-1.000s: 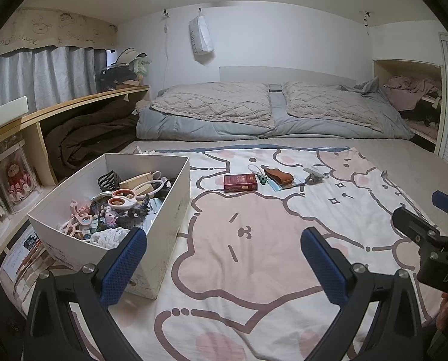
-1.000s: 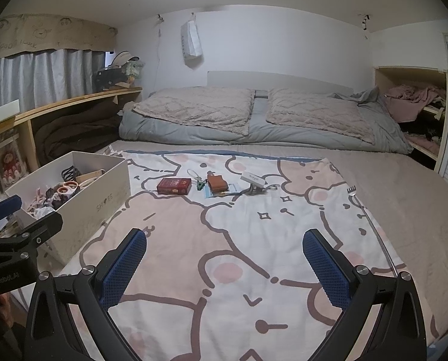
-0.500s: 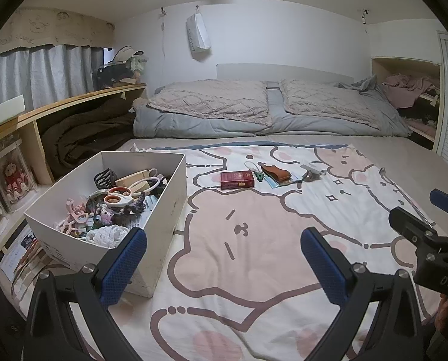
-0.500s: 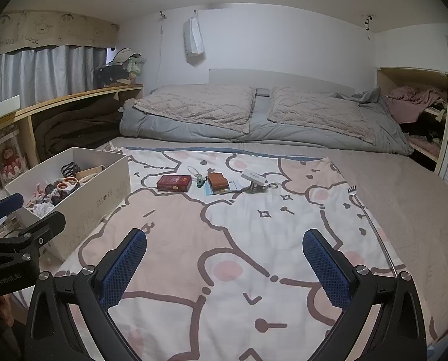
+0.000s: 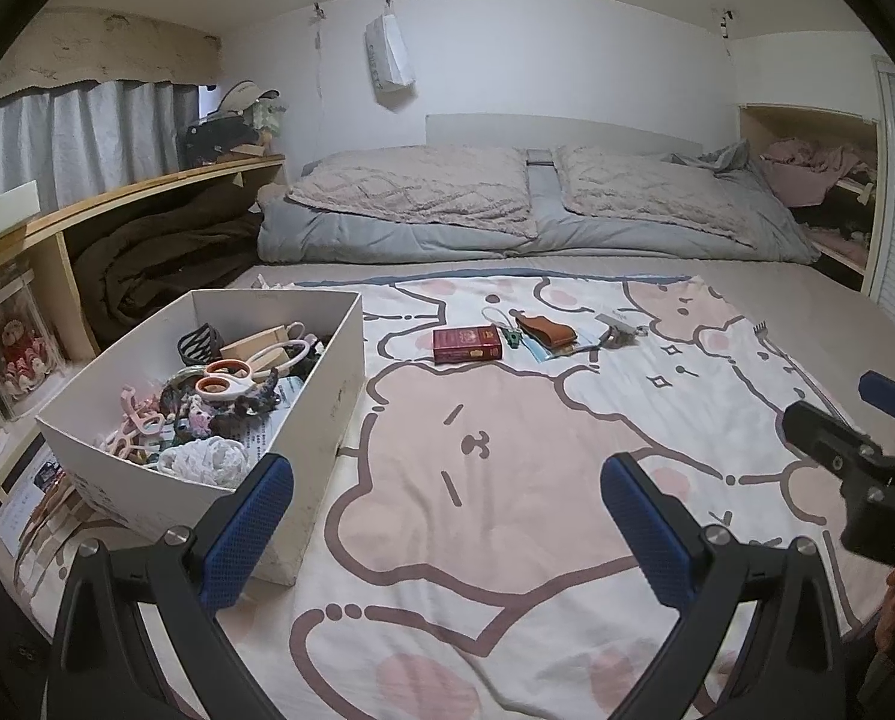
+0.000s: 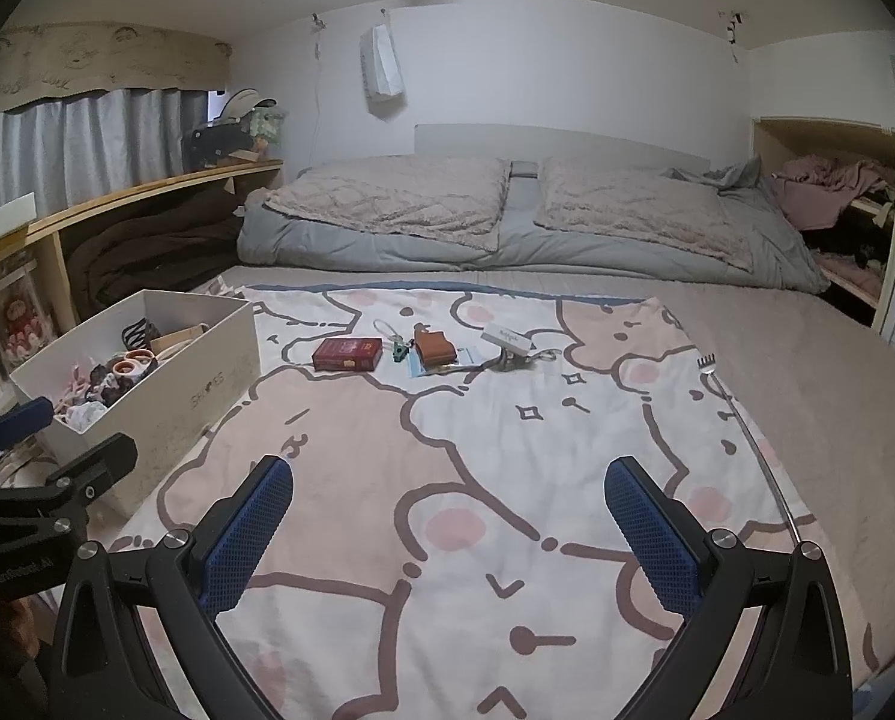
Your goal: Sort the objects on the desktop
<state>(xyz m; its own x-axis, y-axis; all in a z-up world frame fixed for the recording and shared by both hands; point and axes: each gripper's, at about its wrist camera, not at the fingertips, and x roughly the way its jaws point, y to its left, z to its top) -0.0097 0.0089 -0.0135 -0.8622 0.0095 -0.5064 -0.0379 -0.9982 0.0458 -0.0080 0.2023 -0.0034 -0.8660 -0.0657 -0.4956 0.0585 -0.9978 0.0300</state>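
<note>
A white cardboard box (image 5: pixel 321 396) (image 6: pixel 219 372) full of small items, with orange-handled scissors (image 5: pixel 225 378) on top, sits at the left on the bear-print blanket. Farther back lie a red box (image 5: pixel 467 344) (image 6: pixel 347 354), a brown leather pouch (image 5: pixel 548 330) (image 6: pixel 433 347), a small green thing (image 5: pixel 512 337), a white device (image 6: pixel 508 339) with a cord and a metal back scratcher (image 6: pixel 741 426). My left gripper (image 5: pixel 447 525) is open and empty above the blanket beside the box. My right gripper (image 6: pixel 448 525) is open and empty over the blanket's near part.
Pillows and a grey duvet (image 6: pixel 507 228) lie at the bed's far end. A wooden shelf (image 5: pixel 117 210) with bedding and display cases runs along the left. A niche with clothes (image 6: pixel 831 198) is at the right. The bed's near edge drops off at the lower right.
Both views have shifted slightly; the box and the objects sit a little differently in frame. Both grippers stay open and empty.
</note>
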